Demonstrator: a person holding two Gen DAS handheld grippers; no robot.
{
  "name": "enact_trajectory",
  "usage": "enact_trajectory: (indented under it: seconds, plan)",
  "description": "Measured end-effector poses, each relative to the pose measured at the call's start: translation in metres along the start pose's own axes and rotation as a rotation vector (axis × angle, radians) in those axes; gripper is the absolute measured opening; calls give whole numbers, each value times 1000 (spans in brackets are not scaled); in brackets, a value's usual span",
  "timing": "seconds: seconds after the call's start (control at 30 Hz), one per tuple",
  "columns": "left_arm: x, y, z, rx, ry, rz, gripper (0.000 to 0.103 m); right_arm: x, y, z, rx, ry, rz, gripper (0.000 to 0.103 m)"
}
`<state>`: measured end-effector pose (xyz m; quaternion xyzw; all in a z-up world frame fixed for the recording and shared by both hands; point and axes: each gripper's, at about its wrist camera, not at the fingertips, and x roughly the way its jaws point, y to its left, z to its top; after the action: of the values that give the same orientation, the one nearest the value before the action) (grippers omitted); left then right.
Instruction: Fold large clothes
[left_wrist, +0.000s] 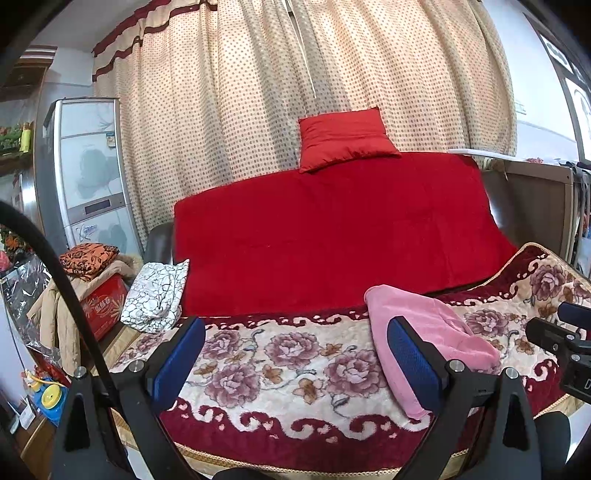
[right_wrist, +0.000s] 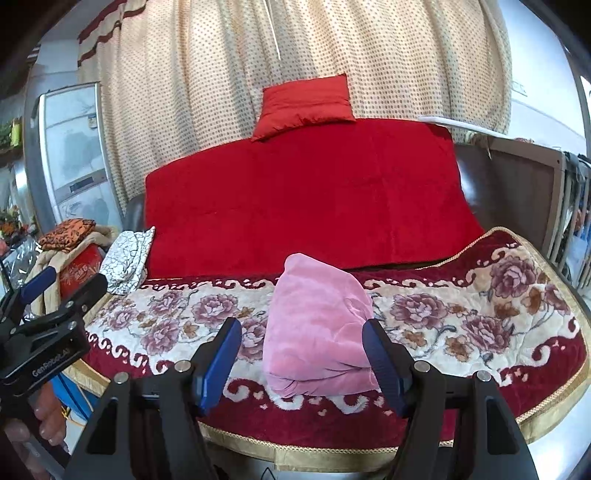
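Note:
A folded pink garment (right_wrist: 314, 332) lies on the floral blanket (right_wrist: 461, 325) that covers the seat. In the right wrist view my right gripper (right_wrist: 301, 363) hovers just in front of it, open, its blue pads (right_wrist: 221, 362) standing apart from the cloth. In the left wrist view the same pink garment (left_wrist: 436, 332) lies to the right, partly behind one finger. My left gripper (left_wrist: 295, 354) is open over the floral blanket (left_wrist: 277, 365), with nothing between its fingers. Its frame (right_wrist: 55, 314) shows at the left of the right wrist view, held by a hand (right_wrist: 48, 417).
A red throw (left_wrist: 332, 236) covers the sofa back, with a red cushion (left_wrist: 343, 138) on top. A white cloth with black veins (left_wrist: 155, 295) lies at the seat's left end. Beyond it stand a red box (left_wrist: 103, 306) with piled fabrics and a tall cabinet (left_wrist: 88, 166). A wooden rail (left_wrist: 535, 199) stands at the right.

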<state>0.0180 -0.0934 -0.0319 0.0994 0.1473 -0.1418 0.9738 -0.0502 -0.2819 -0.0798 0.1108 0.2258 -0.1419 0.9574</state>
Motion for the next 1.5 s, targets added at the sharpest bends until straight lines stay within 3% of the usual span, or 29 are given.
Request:
enact_trajectory:
  seconds: [0.47, 0.6, 1.5]
  plan:
    - [0, 23, -5, -32, -1, 29, 99, 2, 24, 0, -20, -9, 21, 72]
    - [-2, 28, -6, -41, -6, 33, 99, -3, 30, 2, -26, -37, 25, 78]
    - [-19, 59, -12, -101, -43, 41, 99, -11, 63, 2, -50, -60, 15, 78]
